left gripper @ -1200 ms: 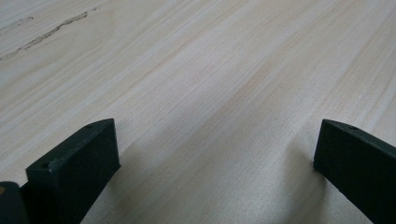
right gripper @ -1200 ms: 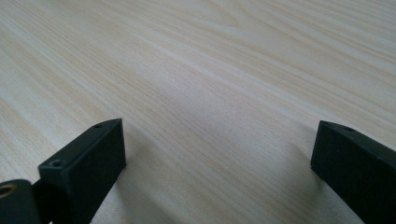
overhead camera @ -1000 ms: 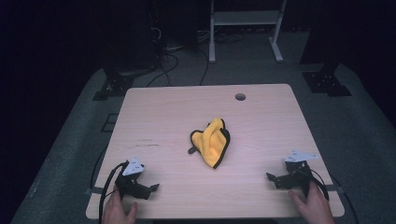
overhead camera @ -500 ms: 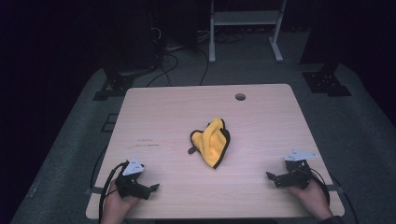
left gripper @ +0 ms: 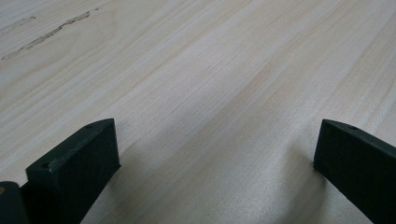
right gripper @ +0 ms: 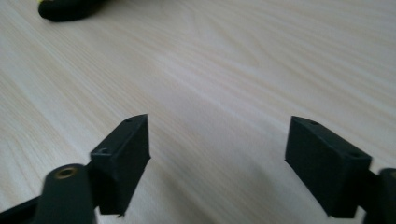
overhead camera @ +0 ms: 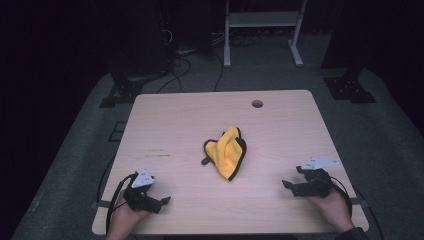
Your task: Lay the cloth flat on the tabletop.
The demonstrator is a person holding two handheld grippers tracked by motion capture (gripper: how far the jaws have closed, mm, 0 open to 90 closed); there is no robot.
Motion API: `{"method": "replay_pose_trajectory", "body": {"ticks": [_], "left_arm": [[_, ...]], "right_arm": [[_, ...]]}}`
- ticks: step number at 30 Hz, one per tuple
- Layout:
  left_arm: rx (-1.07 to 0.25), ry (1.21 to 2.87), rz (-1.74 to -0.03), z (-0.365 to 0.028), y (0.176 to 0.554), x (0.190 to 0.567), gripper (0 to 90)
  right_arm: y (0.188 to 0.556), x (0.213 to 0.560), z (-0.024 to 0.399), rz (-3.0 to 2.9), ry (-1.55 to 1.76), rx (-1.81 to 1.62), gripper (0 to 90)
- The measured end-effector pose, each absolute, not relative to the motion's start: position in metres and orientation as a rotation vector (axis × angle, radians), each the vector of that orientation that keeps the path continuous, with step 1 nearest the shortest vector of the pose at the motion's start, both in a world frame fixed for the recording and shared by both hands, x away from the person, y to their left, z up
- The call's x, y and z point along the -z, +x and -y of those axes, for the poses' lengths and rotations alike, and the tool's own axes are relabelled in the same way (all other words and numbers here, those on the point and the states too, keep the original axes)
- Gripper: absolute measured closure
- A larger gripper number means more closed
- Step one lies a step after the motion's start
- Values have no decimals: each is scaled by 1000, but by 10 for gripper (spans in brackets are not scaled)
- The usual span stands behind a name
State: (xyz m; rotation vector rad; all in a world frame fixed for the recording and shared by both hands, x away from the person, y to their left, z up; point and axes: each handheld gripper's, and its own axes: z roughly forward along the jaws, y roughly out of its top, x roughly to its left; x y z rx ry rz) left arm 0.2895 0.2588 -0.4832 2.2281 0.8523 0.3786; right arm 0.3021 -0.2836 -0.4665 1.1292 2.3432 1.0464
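A crumpled yellow cloth with a black edge (overhead camera: pixel 227 151) lies near the middle of the light wooden table (overhead camera: pixel 190 120); a corner of that cloth (right gripper: pixel 65 8) shows at the top left of the right gripper view. My left gripper (overhead camera: pixel 162 201) rests at the front left of the table, open, with bare wood between its jaws (left gripper: pixel 217 154). At the front right sits my right gripper (overhead camera: pixel 287 186), pointing left. Its jaws have just been closing a little but still stand apart, with nothing between them (right gripper: pixel 217 154).
A round cable hole (overhead camera: pixel 257 103) is near the table's far edge. Beyond the table stand a white metal frame (overhead camera: pixel 260 22), dark stands and cables on a grey floor. A scuff mark (left gripper: pixel 51 32) lies ahead of the left gripper.
The right hand and its gripper shifted slightly. The left gripper and the cloth have not moved.
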Motion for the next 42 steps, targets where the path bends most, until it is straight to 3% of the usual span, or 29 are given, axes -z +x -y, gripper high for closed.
{"method": "replay_pose_trajectory", "body": {"ticks": [22,32,42], "left_arm": [[-385,2217,-878,-258,292,483,0],[-386,2214,-877,-258,292,484,0],[-386,2214,-877,-258,292,484,0]], "right_arm": [[330,446,257,-2415,1085,-1199,399],[342,428,228,-2430,995,-1326,524],[357,415,198,-2450,930,-1393,584]]}}
